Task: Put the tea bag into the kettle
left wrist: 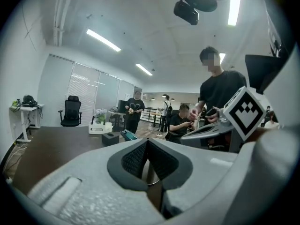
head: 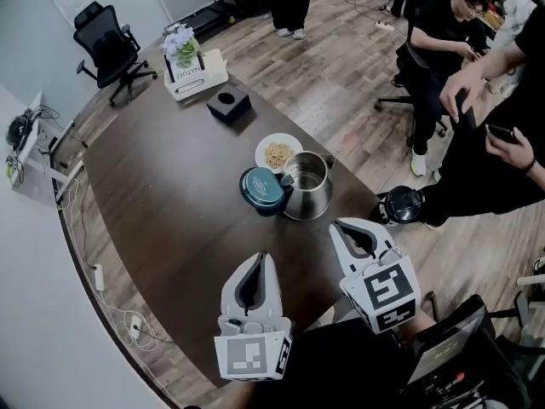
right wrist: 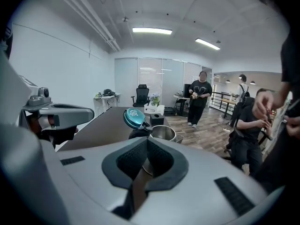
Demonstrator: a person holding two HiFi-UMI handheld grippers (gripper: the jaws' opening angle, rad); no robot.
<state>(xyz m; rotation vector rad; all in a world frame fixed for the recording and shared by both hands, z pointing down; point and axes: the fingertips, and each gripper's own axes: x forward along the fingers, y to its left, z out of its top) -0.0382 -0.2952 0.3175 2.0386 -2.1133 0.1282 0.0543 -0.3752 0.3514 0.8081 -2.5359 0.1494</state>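
Note:
The steel kettle (head: 306,187) stands near the middle of the dark table, its teal lid (head: 261,187) swung open to the left. Just behind it a white plate (head: 278,153) holds a pale brown clump that looks like the tea bag. My left gripper (head: 261,258) hovers near the table's front edge, short of the kettle, shut with nothing in it. My right gripper (head: 338,225) sits just right of and in front of the kettle, also shut and empty. The right gripper view shows the kettle (right wrist: 162,132) and its lid (right wrist: 133,118) straight beyond the closed jaws.
A black box (head: 228,105) and a white planter with flowers (head: 195,71) stand at the table's far end. An office chair (head: 108,45) is beyond the table. People sit and stand at the right, and a black round object (head: 402,204) lies on the floor beside the table.

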